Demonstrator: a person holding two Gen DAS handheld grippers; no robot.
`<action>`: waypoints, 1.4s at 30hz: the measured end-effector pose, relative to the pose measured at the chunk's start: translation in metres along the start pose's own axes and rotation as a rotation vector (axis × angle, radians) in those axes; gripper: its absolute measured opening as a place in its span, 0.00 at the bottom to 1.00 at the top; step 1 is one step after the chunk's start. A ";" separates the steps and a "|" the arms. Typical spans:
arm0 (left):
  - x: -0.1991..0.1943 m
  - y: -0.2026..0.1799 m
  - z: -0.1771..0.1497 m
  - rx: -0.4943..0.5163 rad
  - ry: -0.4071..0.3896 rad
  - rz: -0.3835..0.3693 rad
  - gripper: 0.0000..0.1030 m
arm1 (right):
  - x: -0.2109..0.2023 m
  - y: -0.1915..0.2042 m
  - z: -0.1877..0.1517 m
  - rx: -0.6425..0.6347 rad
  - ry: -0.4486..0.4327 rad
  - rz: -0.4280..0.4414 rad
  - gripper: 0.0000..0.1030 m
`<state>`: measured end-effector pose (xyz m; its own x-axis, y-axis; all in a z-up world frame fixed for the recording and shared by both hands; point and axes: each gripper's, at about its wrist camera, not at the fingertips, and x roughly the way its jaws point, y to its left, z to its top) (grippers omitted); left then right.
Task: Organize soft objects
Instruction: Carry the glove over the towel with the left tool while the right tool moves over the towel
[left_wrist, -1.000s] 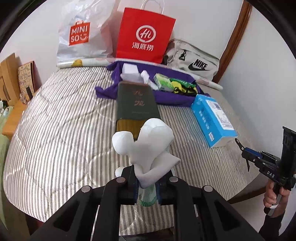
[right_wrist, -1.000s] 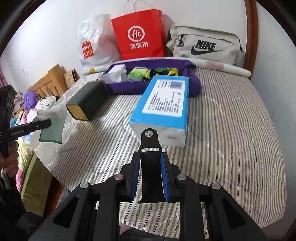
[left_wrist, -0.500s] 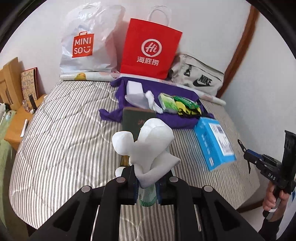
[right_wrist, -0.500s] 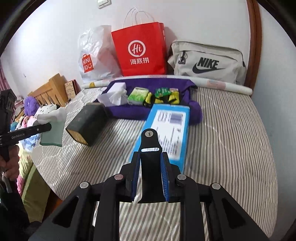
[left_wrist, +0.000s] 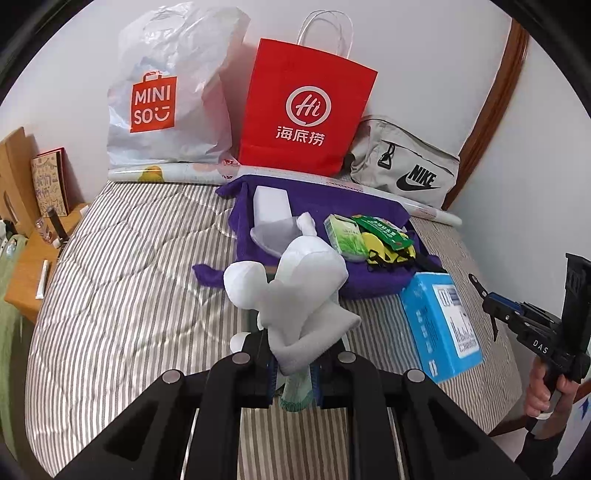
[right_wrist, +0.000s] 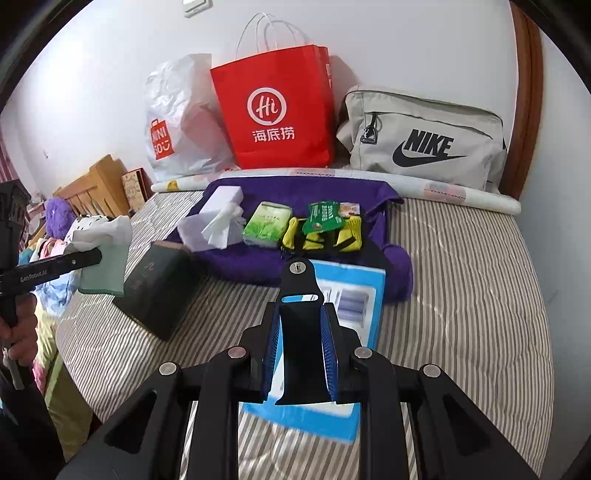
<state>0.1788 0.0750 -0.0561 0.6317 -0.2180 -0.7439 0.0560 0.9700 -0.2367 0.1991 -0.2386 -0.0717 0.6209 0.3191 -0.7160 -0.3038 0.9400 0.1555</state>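
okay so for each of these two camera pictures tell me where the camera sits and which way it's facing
Left wrist: sits on the left gripper, looks down along its fingers over the striped bed toward the wall; shows its fingers shut on a white sock, plus the right gripper and the hand holding it at right.
Right wrist: sits on the right gripper, same heading; shows its fingers holding a black strap, the left gripper at left.
Shared: red bag, purple cloth, blue box, Nike bag.
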 end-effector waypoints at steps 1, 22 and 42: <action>0.004 0.001 0.003 -0.001 0.004 0.003 0.13 | 0.003 -0.001 0.004 0.002 0.000 -0.001 0.22; 0.058 0.002 0.064 0.004 0.020 -0.008 0.13 | 0.058 -0.015 0.064 -0.021 0.000 -0.003 0.22; 0.112 -0.025 0.122 0.091 0.049 -0.043 0.13 | 0.113 -0.031 0.120 -0.050 0.001 -0.017 0.22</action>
<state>0.3430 0.0391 -0.0572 0.5891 -0.2622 -0.7644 0.1536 0.9650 -0.2126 0.3649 -0.2173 -0.0759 0.6251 0.3032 -0.7192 -0.3294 0.9379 0.1092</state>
